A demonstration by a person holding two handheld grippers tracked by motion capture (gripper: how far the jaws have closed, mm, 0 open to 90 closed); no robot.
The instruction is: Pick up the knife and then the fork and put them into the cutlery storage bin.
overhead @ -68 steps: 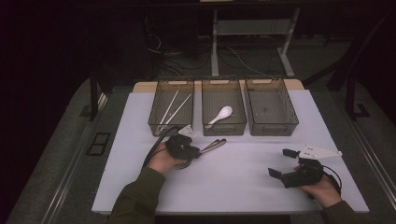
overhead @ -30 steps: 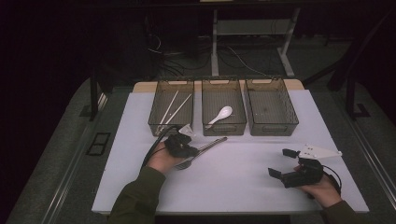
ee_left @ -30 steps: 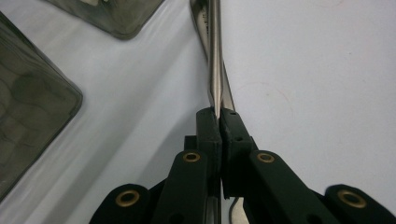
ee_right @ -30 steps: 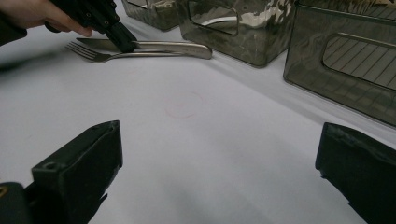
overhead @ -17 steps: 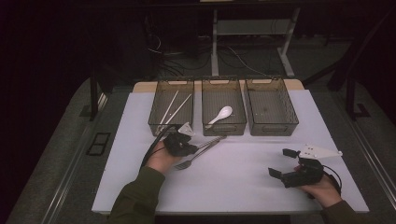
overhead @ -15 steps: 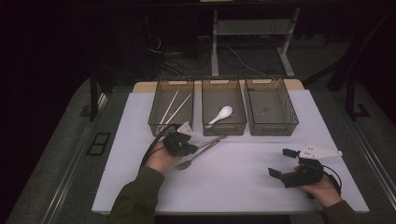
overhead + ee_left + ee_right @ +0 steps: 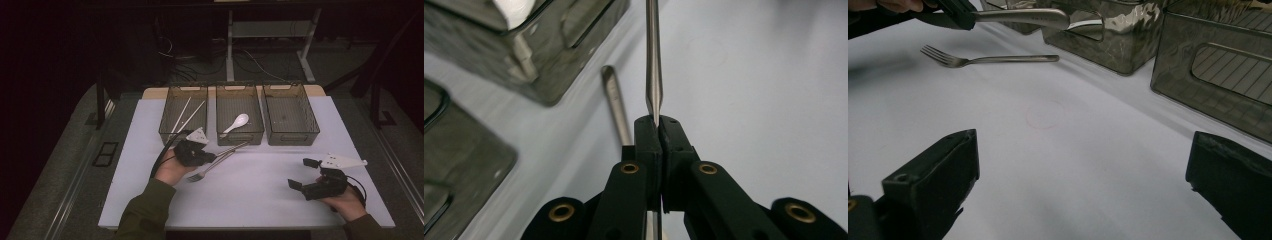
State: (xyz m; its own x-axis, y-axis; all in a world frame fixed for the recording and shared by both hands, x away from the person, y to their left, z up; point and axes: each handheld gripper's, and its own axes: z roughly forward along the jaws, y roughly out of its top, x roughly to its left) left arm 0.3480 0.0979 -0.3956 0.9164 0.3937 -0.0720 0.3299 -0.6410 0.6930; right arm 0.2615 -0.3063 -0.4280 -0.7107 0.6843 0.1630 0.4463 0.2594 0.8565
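Steel knife handle (image 7: pixel 653 60), slim, L fingers (image 7: pixel 647 145) pinching

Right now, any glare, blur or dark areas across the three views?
High view: room dark beyond the lit white table. Left gripper view: bins blurred, glare patch top left; the utensil handle in the left tongs is sharp. Right gripper view: own tongs soft, fork sharp.

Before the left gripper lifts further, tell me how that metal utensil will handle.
The utensil looks like stiff steel, so it shouldn't bend. Its polished handle is probably slippery. The left gripper pinches it edge-on near one end, so it may pivot or droop.
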